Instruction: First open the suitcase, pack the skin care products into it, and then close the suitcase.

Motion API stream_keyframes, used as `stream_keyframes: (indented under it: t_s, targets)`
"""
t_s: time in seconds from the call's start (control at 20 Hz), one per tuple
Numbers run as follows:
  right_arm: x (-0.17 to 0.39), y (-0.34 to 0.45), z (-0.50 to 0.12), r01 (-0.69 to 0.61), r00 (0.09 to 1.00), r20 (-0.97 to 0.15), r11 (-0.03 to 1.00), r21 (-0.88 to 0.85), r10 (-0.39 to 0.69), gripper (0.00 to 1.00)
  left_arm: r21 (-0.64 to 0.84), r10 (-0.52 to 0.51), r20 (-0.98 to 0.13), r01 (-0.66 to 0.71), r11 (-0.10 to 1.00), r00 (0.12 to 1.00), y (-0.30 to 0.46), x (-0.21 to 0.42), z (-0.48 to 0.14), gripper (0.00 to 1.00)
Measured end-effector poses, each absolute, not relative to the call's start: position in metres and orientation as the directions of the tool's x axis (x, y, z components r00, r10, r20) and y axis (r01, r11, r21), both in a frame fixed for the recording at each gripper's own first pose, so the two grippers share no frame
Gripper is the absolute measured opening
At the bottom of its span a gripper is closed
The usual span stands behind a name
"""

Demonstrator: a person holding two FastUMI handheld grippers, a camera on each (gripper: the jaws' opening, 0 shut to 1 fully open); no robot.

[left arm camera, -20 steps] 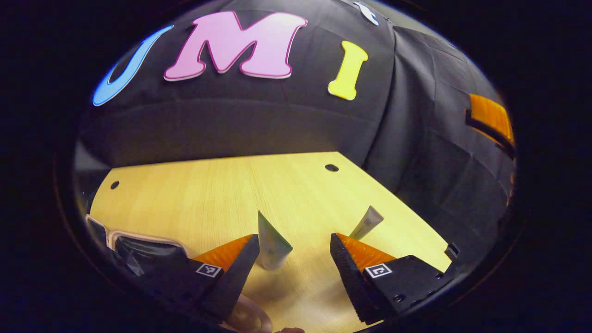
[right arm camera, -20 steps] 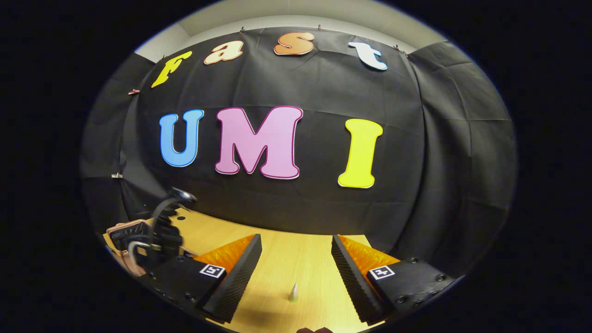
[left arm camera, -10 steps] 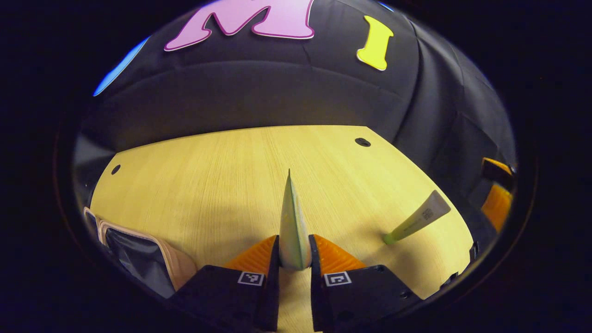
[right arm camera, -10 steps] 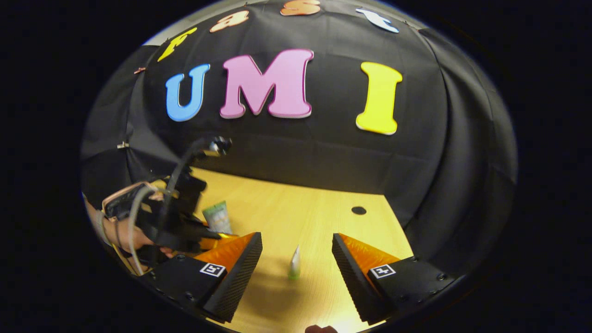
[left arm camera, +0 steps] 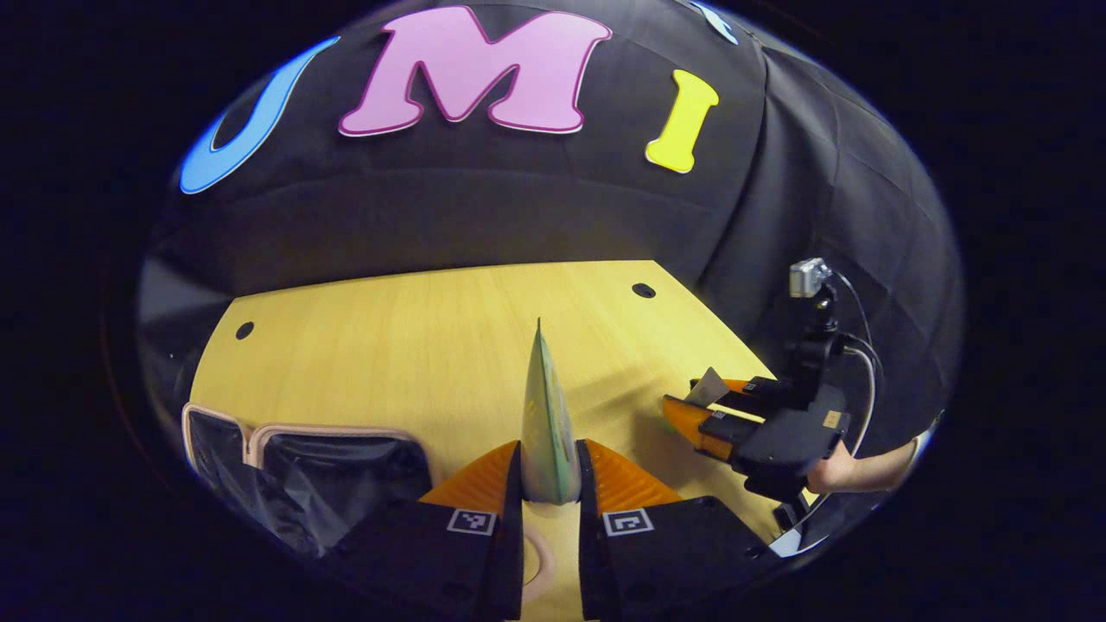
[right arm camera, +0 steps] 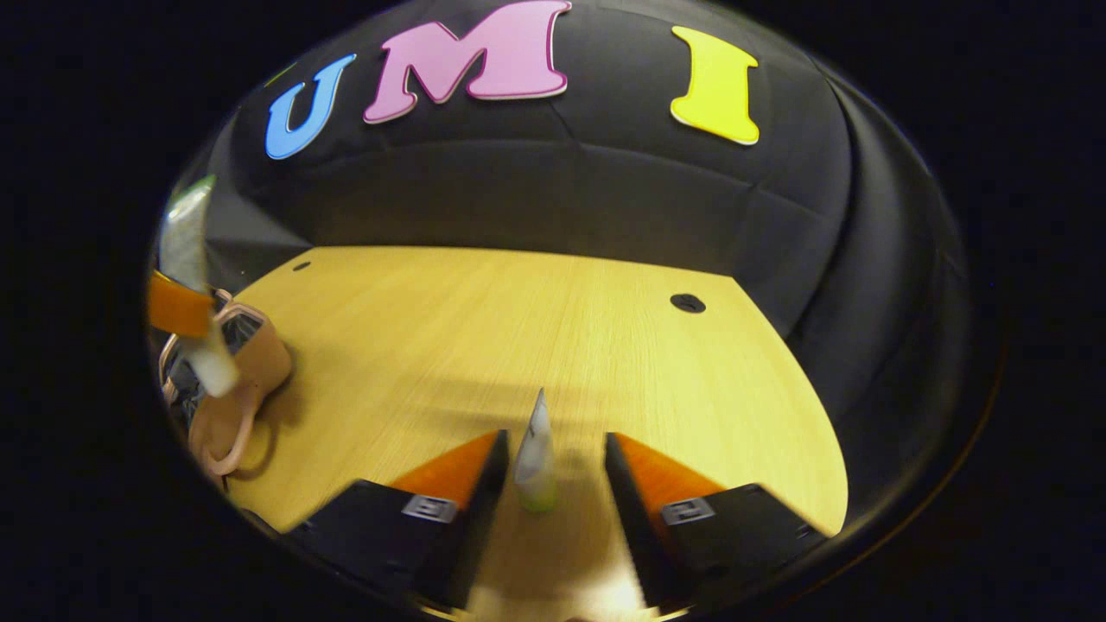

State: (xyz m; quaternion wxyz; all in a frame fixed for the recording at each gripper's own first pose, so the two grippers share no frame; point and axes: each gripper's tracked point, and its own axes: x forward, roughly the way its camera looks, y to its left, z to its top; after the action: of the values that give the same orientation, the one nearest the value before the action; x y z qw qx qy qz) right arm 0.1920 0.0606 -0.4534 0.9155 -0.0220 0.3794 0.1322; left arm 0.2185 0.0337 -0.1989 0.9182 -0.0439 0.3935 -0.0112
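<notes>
My left gripper (left arm camera: 549, 449) is shut on a pale green tube (left arm camera: 544, 406), which stands upright between its fingers, tip pointing away. The open pink suitcase (left arm camera: 259, 429) with dark lining lies just left of it. In the right gripper view, my right gripper (right arm camera: 553, 442) straddles a small white-and-green tube (right arm camera: 536, 449) standing on the table; small gaps show on both sides, so it is open. The left gripper view shows that right gripper (left arm camera: 696, 413) low on the table at the right, the tube's flat end (left arm camera: 710, 385) poking up between its fingers.
The wooden table (left arm camera: 389, 328) has small dark holes near its far corners. A hand (left arm camera: 851, 471) holds the right gripper. In the right gripper view, the suitcase (right arm camera: 255, 358) and its loop handle (right arm camera: 223, 432) lie at the far left, under the blurred left gripper (right arm camera: 177, 307).
The left gripper shut on the green tube and carried it up and toward the suitcase. The right gripper came down around the small tube and its fingers have narrowed.
</notes>
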Motion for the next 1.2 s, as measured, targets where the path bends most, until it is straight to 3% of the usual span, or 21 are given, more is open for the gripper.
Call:
stream_keyframes:
  t_s: [0.05, 0.1, 0.15, 0.2, 0.4, 0.6, 0.65, 0.85, 0.9, 1.05, 1.2]
  targets:
    - [0.195, 0.067, -0.449, -0.247, 0.684, -0.690, 0.965, 0.086, 0.236, 0.29, -0.069, -0.023, -0.759, -0.046, 0.997, 0.650, 0.059, 0.195, -0.199, 0.30]
    - [0.191, 0.078, -0.443, -0.241, 0.670, -0.694, 0.962, 0.131, 0.263, 0.21, -0.047, 0.005, -0.799, -0.071, 0.996, 0.601, 0.084, 0.174, -0.203, 0.30]
    - [0.186, 0.086, -0.433, -0.233, 0.670, -0.688, 0.959, 0.161, 0.278, 0.30, -0.034, 0.017, -0.844, -0.085, 0.996, 0.535, 0.108, 0.149, -0.211, 0.30]
    - [0.180, 0.094, -0.420, -0.233, 0.677, -0.677, 0.957, 0.175, 0.289, 0.24, -0.011, 0.038, -0.886, -0.102, 0.995, 0.462, 0.130, 0.125, -0.217, 0.30]
    - [0.130, 0.157, -0.354, -0.322, 0.671, -0.613, 0.909, 0.265, 0.417, 0.24, 0.043, 0.076, -0.984, -0.201, 0.979, 0.159, 0.188, 0.055, -0.261, 0.34]
    - [0.089, 0.231, -0.312, -0.419, 0.595, -0.600, 0.843, 0.337, 0.535, 0.24, 0.078, 0.091, -0.995, -0.267, 0.961, 0.038, 0.210, 0.045, -0.299, 0.31]
    - [0.080, 0.252, -0.304, -0.439, 0.563, -0.600, 0.821, 0.366, 0.568, 0.24, 0.068, 0.081, -0.996, -0.294, 0.953, 0.032, 0.214, 0.045, -0.305, 0.28]
    - [0.034, 0.333, -0.296, -0.471, 0.401, -0.631, 0.740, 0.479, 0.664, 0.24, -0.027, 0.010, -0.992, -0.293, 0.956, 0.123, 0.202, 0.057, -0.304, 0.46]
    - [0.027, 0.350, -0.300, -0.463, 0.368, -0.642, 0.731, 0.501, 0.673, 0.24, -0.021, 0.023, -0.986, -0.256, 0.966, 0.166, 0.203, 0.062, -0.294, 0.63]
    - [0.002, 0.389, -0.335, -0.427, 0.244, -0.717, 0.736, 0.525, 0.653, 0.24, 0.008, 0.060, -0.933, -0.146, 0.989, 0.356, 0.217, 0.073, -0.250, 0.74]
    - [-0.016, 0.415, -0.375, -0.378, 0.148, -0.799, 0.780, 0.499, 0.583, 0.24, -0.009, 0.080, -0.875, -0.180, 0.984, 0.478, 0.246, 0.062, -0.201, 0.84]
